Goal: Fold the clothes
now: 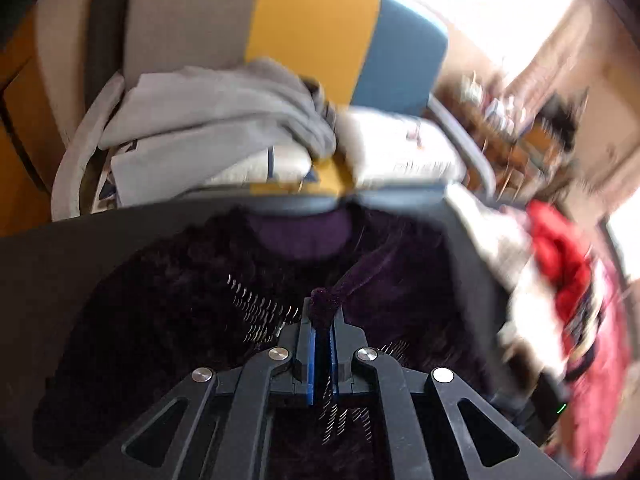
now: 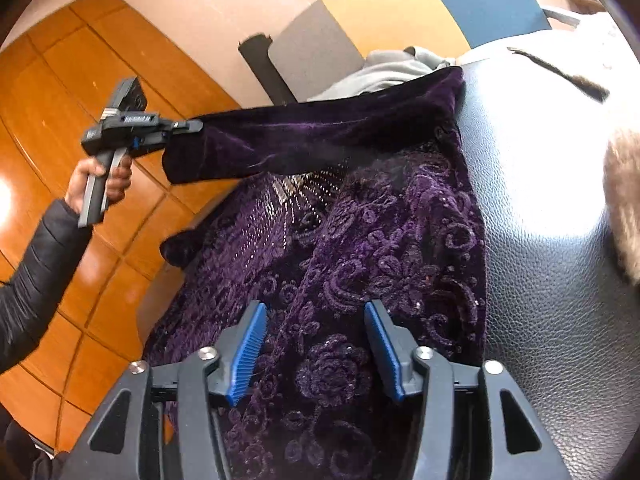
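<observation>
Garment: purple velvet embroidered top [image 2: 360, 248], which we see spread on the black leather seat [image 2: 560, 240], its left side at the seat's left edge.
Left tongs [image 1: 322, 320]: pressed together, pinching the plain velvet sleeve [image 2: 304, 140] and holding it raised.
Right tongs [image 2: 316, 344]: spread over the hem, pinching nothing.
Risk: we judge the slippery sleeve could slide free, or the unpinned body drag off the seat's left edge.

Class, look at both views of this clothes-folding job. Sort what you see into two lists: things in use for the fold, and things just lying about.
In use:
- purple velvet garment, sleeve lifted
- left tool, shut on the sleeve end
- right tool, open above the garment
- black leather surface underneath

Lying about:
- grey garment on the chair
- chair
- red cloth
</observation>
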`<state>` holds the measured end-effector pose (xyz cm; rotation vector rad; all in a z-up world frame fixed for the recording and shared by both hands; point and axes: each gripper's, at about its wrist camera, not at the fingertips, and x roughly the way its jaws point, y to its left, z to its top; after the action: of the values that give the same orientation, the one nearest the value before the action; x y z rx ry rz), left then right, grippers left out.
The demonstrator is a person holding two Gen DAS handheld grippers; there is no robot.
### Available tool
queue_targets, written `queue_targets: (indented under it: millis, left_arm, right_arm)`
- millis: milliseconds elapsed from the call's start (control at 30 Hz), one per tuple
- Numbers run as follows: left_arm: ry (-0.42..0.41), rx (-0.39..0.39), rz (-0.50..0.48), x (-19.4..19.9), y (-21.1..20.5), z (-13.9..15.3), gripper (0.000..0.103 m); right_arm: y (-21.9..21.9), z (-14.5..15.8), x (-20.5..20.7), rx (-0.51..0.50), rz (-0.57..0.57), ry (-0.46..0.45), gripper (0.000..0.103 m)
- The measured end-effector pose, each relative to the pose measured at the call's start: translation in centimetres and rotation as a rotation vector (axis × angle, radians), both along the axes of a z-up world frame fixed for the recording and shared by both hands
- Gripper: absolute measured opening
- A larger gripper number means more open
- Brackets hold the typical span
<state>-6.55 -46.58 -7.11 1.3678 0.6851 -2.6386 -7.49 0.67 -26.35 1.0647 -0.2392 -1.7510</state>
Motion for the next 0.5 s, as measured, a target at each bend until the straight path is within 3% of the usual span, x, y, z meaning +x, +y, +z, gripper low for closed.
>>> queue_targets:
  millis: [67,200,300,400,500]
  left_arm:
    - [0.073,0.059,0.025,0.6,-1.1,1.4,0.005]
    - [-0.020,0.023,-0.020,0.0,-0.5,0.2,0.005]
    - [-0.128,0.006,-0.009,-0.5,-0.7,-3.5,0.005]
    - [-0.171,0.119,0.050,0.1,-2.4,-6.9,0.005]
    - [-0.146,0.227,0.087,1.2,-3.9,-8.2,0.005]
  right_arm:
    - [0.2,1.1,-0.2,-0.006,-0.009,0.022,0.056]
    - [-0.3,4.5,-1.8,0.026,-0.061,0.139,0.065]
    - [-2.0,5.9,-3.3,0.110,-0.091,0.240,0.070]
    - [-4.2,5.7,-6.3,0.193,-0.149,0.247,0.070]
    - [-5.9,4.4,-9.2,0.234,-0.186,0.199,0.070]
